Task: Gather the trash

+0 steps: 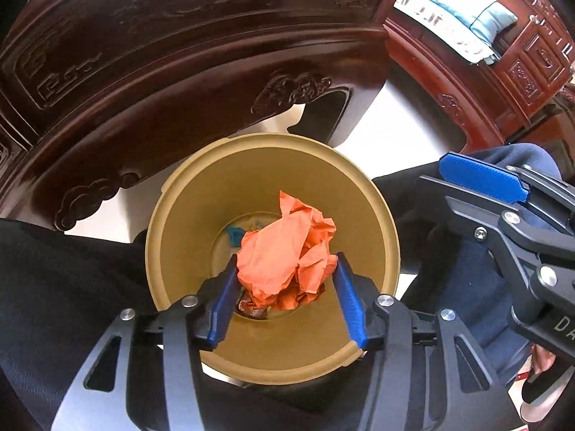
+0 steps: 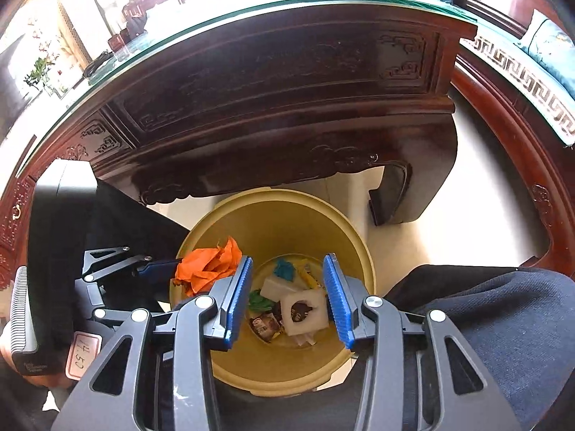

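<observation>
A tan round bin (image 1: pixel 251 165) stands on the floor below both grippers. My left gripper (image 1: pixel 287 258) hangs over its mouth, blue pads touching both sides of a crumpled orange paper (image 1: pixel 284 255). In the right wrist view the same orange paper (image 2: pixel 208 265) sits at the left gripper's tip above the bin's (image 2: pixel 280 222) left rim. My right gripper (image 2: pixel 288 259) stands open over the bin with nothing between its pads. At the bottom lie a white foam piece with a hole (image 2: pixel 305 312), a teal scrap (image 2: pixel 284 269), a green scrap (image 2: pixel 258 301) and a printed wrapper (image 2: pixel 266 325).
A dark carved wooden table (image 2: pixel 287 82) with a glass top stands right behind the bin, one leg (image 2: pixel 391 194) beside it. A red wooden bench with blue cushions (image 2: pixel 546 46) curves along the right. The person's dark-trousered legs (image 2: pixel 485 316) flank the bin on the pale floor (image 2: pixel 449 222).
</observation>
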